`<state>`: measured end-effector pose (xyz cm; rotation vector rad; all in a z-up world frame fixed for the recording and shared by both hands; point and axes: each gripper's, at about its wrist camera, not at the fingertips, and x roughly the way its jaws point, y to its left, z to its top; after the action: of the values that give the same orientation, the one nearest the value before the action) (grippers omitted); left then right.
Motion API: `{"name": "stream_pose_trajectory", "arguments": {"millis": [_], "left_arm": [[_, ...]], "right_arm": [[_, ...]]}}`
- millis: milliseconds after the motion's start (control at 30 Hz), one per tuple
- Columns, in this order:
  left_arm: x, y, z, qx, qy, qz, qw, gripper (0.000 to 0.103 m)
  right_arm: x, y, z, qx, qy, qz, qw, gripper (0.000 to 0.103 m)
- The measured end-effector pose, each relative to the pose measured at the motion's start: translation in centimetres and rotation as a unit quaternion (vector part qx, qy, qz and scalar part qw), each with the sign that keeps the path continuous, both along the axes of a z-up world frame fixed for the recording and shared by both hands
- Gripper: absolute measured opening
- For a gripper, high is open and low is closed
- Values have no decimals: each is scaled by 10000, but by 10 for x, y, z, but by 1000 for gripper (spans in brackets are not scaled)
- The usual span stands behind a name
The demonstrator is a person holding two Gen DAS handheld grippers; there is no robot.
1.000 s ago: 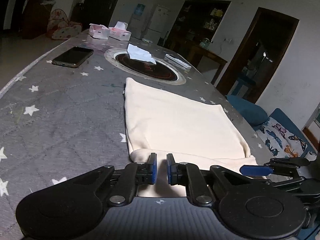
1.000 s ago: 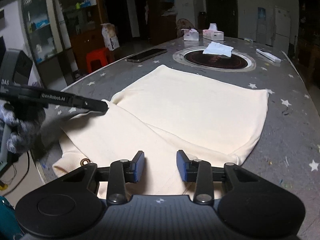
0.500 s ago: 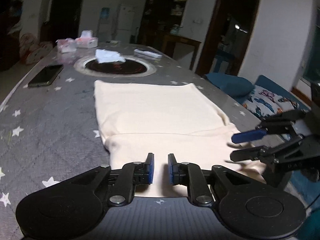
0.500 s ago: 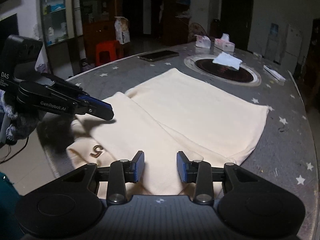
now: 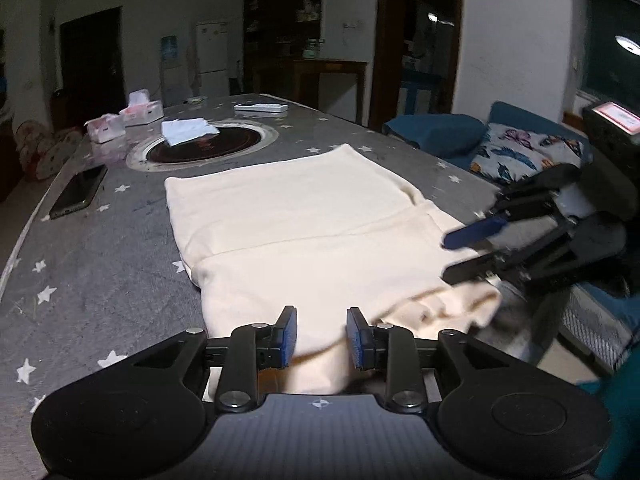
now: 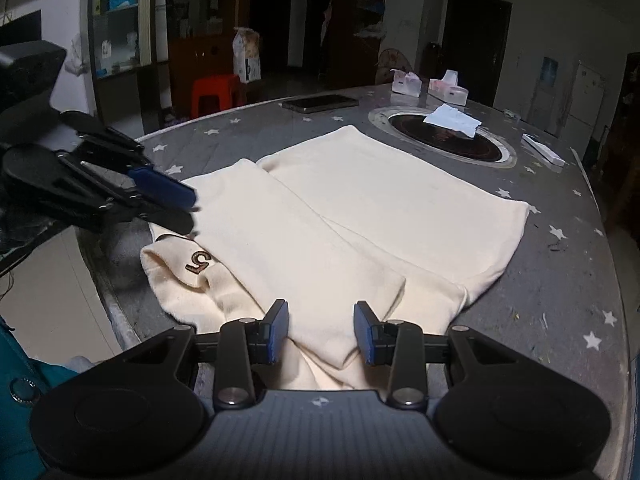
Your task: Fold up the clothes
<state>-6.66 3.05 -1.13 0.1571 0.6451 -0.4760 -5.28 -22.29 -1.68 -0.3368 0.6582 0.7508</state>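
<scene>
While the cream garment (image 5: 304,236) lies folded on the star-patterned table (image 5: 100,264) ahead of both fingertip pairs, left gripper (image 5: 321,336), jaws just opening, and right gripper (image 6: 321,332) stand spread, pinching nothing.

We are in a home's dim living and dining room. Our landmark is the big table (image 5: 100,264) with its grey star-printed cover and a built-in hotplate (image 5: 204,150) at its centre. Beyond its far end stand a fridge (image 5: 212,60) and a water dispenser (image 5: 170,68); to its right a blue sofa with a butterfly cushion (image 5: 528,156); to its left glass-fronted cabinets (image 6: 120,20) and a red stool (image 6: 214,94).
</scene>
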Motion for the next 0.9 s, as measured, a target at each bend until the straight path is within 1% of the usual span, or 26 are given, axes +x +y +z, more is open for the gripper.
{"name": "stream_pose_trajectory", "arguments": {"millis": [100, 200, 267, 367, 433, 533, 567, 600, 633, 700, 767, 900], "left_arm": [[-13, 1, 2, 227, -91, -239, 9994, 35], [-24, -4, 1, 526, -249, -488, 9971, 41], [-30, -9, -2, 681, -345, -658, 9949, 42], [-32, -19, -8, 897, -541, -772, 9915, 42], [-32, -25, -13, 1060, -735, -866, 9879, 42], [-33, -33, -20, 1247, -960, -1013, 9823, 42], [-32, -33, -21, 1229, -987, -1025, 9822, 41], [-31, -34, -21, 1200, -1007, -1031, 9823, 34], [-30, -34, -21, 1171, -1027, -1038, 9823, 29], [-28, -34, -20, 1080, -1076, -1033, 9829, 12], [-23, -32, -13, 920, -1116, -968, 9847, 10], [-6, -25, 1, 488, -1077, -718, 9904, 8]], "right_arm": [[-3, -6, 5, 42, -23, -31, 10000, 36], [-7, -10, 8, 15, -23, -25, 10000, 36], [-11, -12, 9, -65, -41, 23, 10000, 36], [-17, -14, 10, -168, -81, 101, 9998, 38], [-20, -15, 12, -241, -117, 149, 9995, 46], [-26, -17, 14, -385, -171, 272, 9987, 49], [-28, -17, 15, -445, -200, 320, 9983, 51], [-31, -17, 15, -511, -236, 371, 9977, 53], [-33, -17, 15, -576, -271, 423, 9971, 55], [-37, -17, 15, -658, -332, 506, 9960, 56], [-39, -14, 13, -703, -422, 609, 9948, 59], [-41, -6, 9, -767, -610, 814, 9919, 61]]}}
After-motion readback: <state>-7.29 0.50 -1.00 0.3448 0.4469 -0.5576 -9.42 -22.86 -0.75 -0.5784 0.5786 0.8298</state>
